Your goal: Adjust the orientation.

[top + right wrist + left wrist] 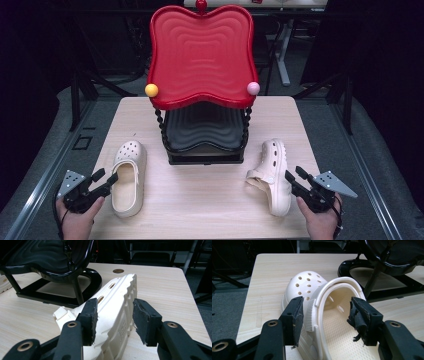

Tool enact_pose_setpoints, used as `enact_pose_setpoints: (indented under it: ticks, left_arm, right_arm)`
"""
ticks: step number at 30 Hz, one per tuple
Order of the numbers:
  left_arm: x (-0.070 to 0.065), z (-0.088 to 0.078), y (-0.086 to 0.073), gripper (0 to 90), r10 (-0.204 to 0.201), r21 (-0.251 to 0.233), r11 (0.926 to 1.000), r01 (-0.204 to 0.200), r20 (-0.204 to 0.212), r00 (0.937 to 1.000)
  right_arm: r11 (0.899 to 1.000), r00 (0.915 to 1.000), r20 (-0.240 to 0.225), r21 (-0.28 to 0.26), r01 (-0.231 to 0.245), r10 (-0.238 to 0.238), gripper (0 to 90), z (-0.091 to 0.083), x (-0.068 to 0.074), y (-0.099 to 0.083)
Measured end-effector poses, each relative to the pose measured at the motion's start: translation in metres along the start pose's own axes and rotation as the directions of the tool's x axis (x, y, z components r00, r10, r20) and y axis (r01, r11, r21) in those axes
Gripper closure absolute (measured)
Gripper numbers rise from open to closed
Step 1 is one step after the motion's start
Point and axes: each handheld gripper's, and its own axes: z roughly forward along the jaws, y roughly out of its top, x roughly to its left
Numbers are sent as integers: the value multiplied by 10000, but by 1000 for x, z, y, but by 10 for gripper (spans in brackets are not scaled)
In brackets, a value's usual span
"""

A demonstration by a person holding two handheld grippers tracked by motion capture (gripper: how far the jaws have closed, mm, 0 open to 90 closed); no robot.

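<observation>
Two cream clogs lie on the pale wooden worktop (210, 200), one on either side of a two-tier stand. The stand has a red wavy-edged top tray (201, 52) and a black lower tray (204, 131) on a black base, with a yellow ball (151, 90) at the top tray's near left corner and a pink ball (253, 88) at its near right.

The left clog (128, 177) sits upright, sole down, perforated toe pointing far, its opening facing up. The left hand-held gripper (105, 181), held in the person's left hand (76, 220) at the near left edge, has its jaws spread — in the left gripper view they stand either side of the clog's heel end, the left jaw just outside the ribbed strap hinge, the right jaw over the footbed. Whether either pad touches the clog I cannot tell.

The right clog (273, 175) lies tipped on its side, toe far, its heel strap sticking out to the left. The right hand-held gripper (295, 177), in the right hand (320, 222), is also spread — the right gripper view shows the jaws flanking the treaded sole, the left pad against or just beside the upper, the right pad apart from the sole edge.
</observation>
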Motion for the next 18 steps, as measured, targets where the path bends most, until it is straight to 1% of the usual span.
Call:
enact_pose_setpoints:
  ticks: [3, 5, 7, 10, 11, 18]
  left_arm:
    - [-2, -1, 1, 470, 143, 7, 9999, -143, -156, 9998]
    - [-3, -2, 1, 490, 151, -27, 9999, -151, -68, 9999]
    - [-4, -2, 1, 496, 252, 23, 9997, -251, -132, 9996]
    - [-5, -3, 1, 503, 265, -22, 9996, -265, -156, 9995]
    - [-6, -4, 2, 504, 292, -44, 9996, -293, -206, 9994]
    - [-7, -8, 2, 531, 317, -20, 9995, -317, -270, 9991]
  right_arm:
    - [10000, 10000, 46, -73, 50, -49, 544, -1, -1, 1]
    - [9999, 10000, 36, -106, 25, -24, 544, -2, -1, 1]
    - [9999, 10000, 20, -171, -15, 16, 544, -2, -1, 1]
    - [9999, 10000, 18, -157, 22, -22, 544, -2, -1, 1]
    - [9997, 10000, -29, -240, -21, 20, 544, -2, 0, 1]
    - [9994, 9999, -109, -329, -93, 90, 541, 0, 1, 2]
